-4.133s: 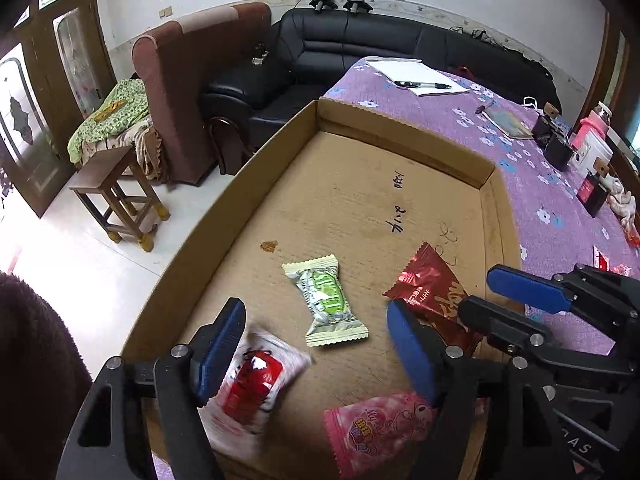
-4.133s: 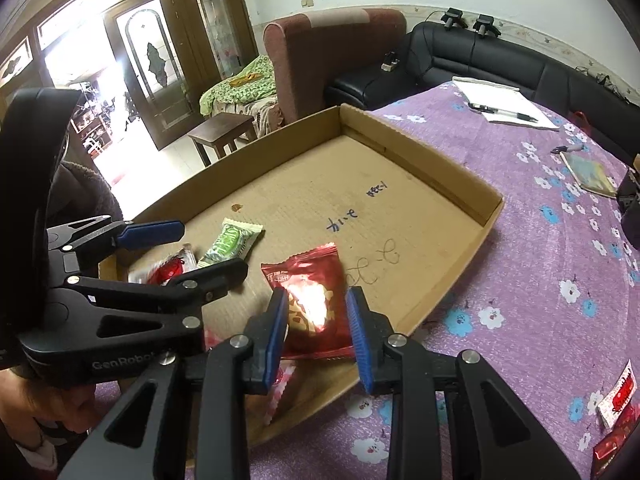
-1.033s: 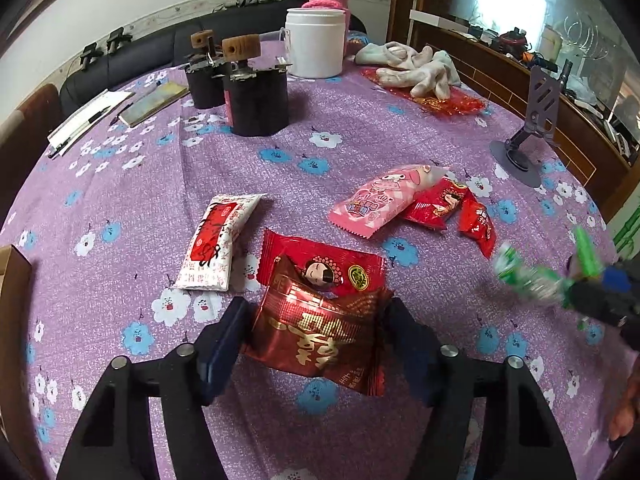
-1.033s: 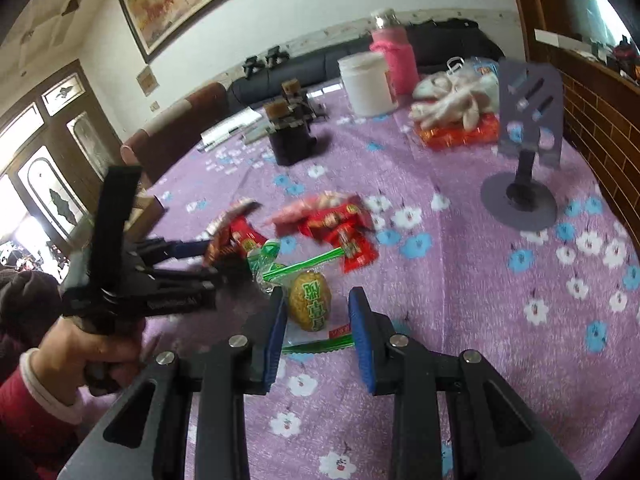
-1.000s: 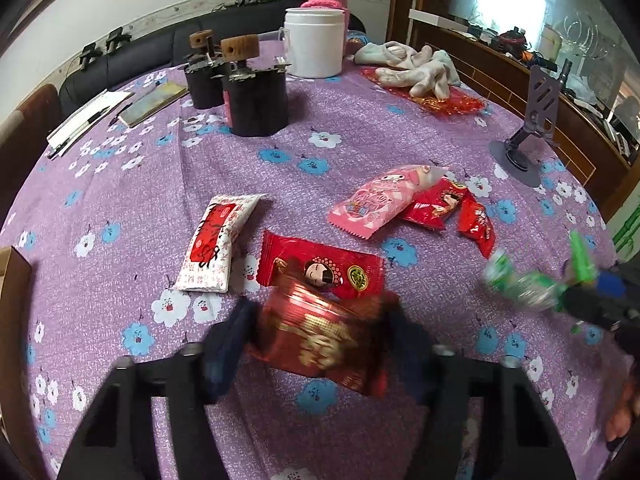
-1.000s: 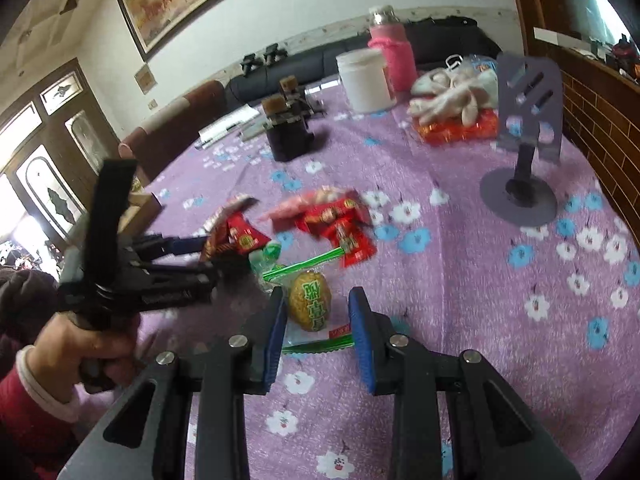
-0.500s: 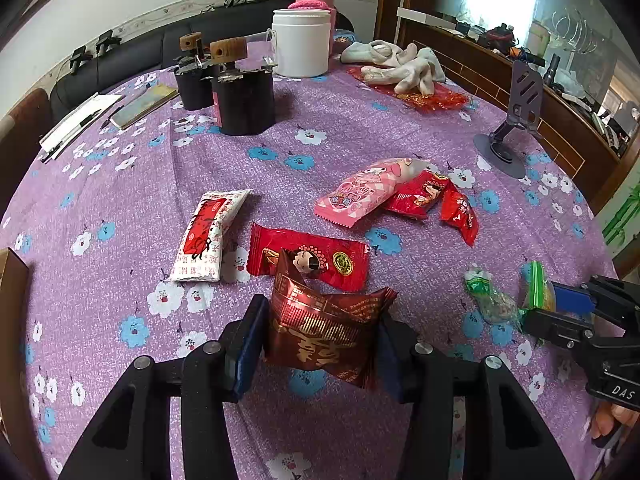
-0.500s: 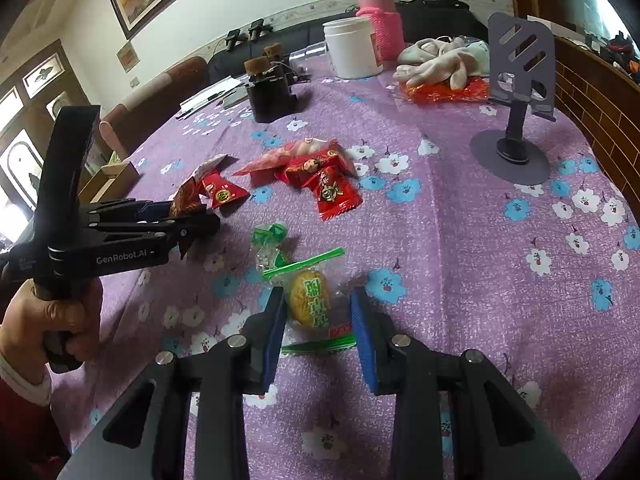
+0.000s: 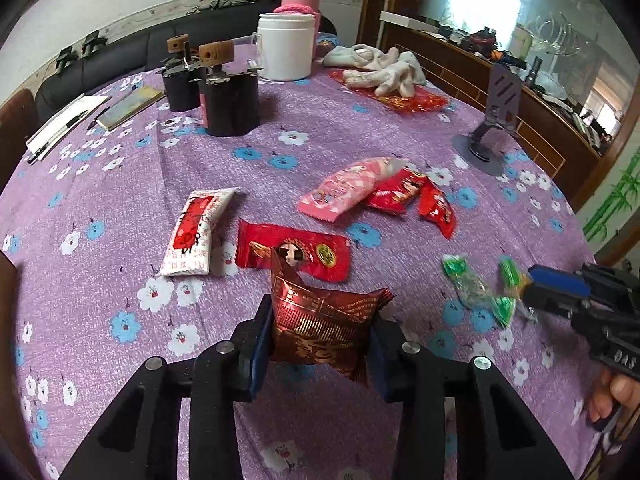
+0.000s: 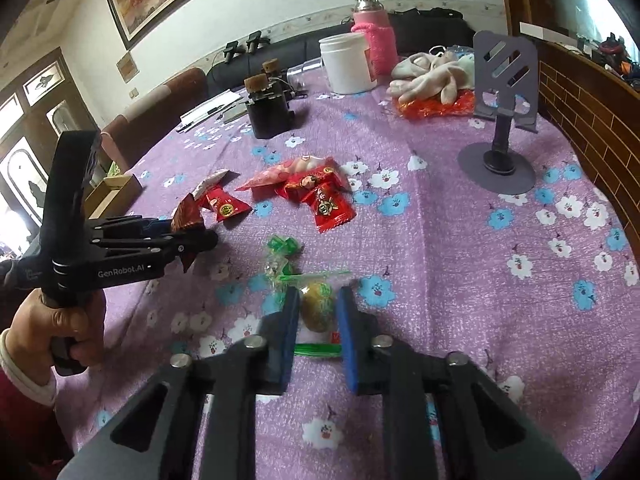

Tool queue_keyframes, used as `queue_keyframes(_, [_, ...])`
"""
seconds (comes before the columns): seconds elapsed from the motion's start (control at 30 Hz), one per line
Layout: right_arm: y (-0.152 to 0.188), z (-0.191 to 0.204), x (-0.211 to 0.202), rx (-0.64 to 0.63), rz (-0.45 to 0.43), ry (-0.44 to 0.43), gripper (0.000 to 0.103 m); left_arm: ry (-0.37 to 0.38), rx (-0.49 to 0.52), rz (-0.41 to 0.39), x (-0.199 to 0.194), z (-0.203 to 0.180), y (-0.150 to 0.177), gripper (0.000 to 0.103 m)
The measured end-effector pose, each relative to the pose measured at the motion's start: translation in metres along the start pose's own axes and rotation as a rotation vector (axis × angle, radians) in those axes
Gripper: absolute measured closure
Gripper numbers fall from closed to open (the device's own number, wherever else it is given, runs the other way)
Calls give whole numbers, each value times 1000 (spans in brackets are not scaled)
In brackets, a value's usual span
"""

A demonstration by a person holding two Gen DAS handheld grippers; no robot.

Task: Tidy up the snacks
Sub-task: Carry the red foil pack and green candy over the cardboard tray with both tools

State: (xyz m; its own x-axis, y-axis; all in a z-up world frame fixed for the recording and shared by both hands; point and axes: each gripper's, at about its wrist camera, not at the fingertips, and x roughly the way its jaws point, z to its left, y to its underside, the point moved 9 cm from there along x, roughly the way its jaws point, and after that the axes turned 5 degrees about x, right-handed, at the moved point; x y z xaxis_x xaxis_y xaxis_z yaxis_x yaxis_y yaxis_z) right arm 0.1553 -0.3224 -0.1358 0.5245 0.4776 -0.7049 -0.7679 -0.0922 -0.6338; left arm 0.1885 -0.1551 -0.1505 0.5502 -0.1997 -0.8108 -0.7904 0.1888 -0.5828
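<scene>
Two grippers over purple tablecloth (image 9: 120,288). Left gripper (image 9: 318,340): jaws just closing, clamped on dark-red packet (image 9: 320,332) between blue pads, just short of flat red packet (image 9: 294,250). Right gripper (image 10: 318,320): jaws just closed, squeezing green-wrapped sweet (image 10: 317,306) between pads, beside green wrapper (image 10: 282,258).

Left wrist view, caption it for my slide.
Left gripper clamps a dark red snack packet above the purple floral tablecloth.

My left tongs (image 9: 318,338) are matt black plastic with blue pads, and they hold a glossy foil packet (image 9: 320,326). My right tongs (image 10: 318,312) hold a clear shiny wrapper (image 10: 318,306). The worktop cloth (image 9: 312,120) looks rough and matt. The jar (image 9: 285,46) is smooth white plastic.
</scene>
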Motion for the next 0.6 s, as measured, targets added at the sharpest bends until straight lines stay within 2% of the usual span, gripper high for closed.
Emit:
queue_keyframes(0.1, [-1,-2,-8,13,-18,-7,87,19,-6,-10,-7,-1,3,62])
queue_keyframes(0.37, [-2,4,-21,30,-42,-39,87,0,-25,-57,-36,10,6,63])
queue_keyframes(0.6, [-6,38,-22,-18,-50,-77,87,-52,-66,-101,-69,37,16,63])
